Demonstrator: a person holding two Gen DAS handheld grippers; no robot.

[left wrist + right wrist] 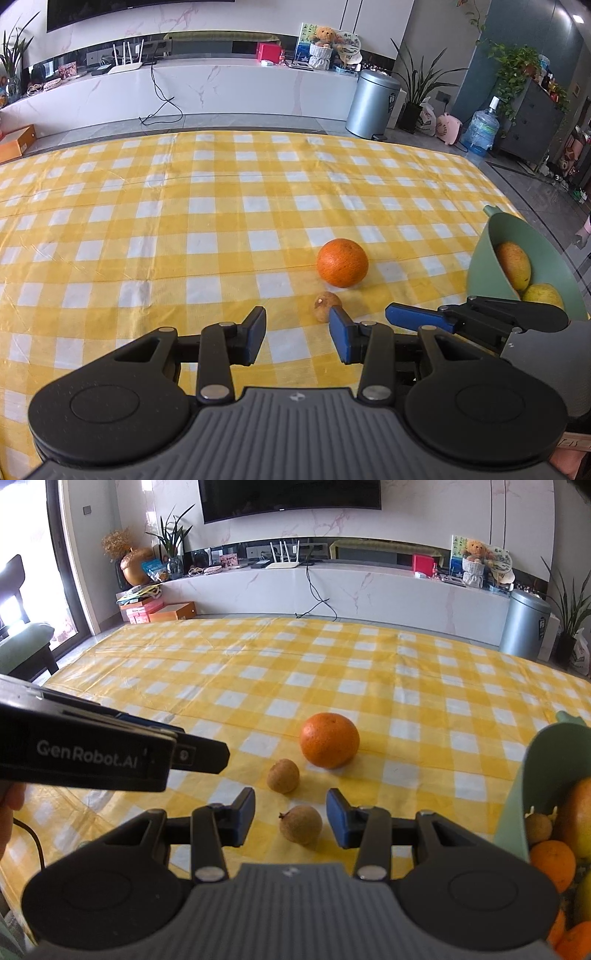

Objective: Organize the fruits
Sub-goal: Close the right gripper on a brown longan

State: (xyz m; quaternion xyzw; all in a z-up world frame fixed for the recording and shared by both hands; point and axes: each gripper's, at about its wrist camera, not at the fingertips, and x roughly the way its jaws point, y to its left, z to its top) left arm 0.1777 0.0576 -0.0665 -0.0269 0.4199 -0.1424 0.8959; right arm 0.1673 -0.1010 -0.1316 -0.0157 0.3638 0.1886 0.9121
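An orange lies on the yellow checked tablecloth. In the right wrist view two small brown longans lie in front of it. The nearer longan sits between the fingers of my right gripper, with a gap on its left side, so the jaws are open. The farther longan lies just beyond the right fingertip of my left gripper, which is open and holds nothing. A green bowl on the right contains mangoes, oranges and a longan.
One blue finger of the right gripper reaches in beside the left gripper, close to the bowl. The left gripper's body crosses the left of the right wrist view. The table's right edge runs just past the bowl. Floor and a TV bench lie beyond.
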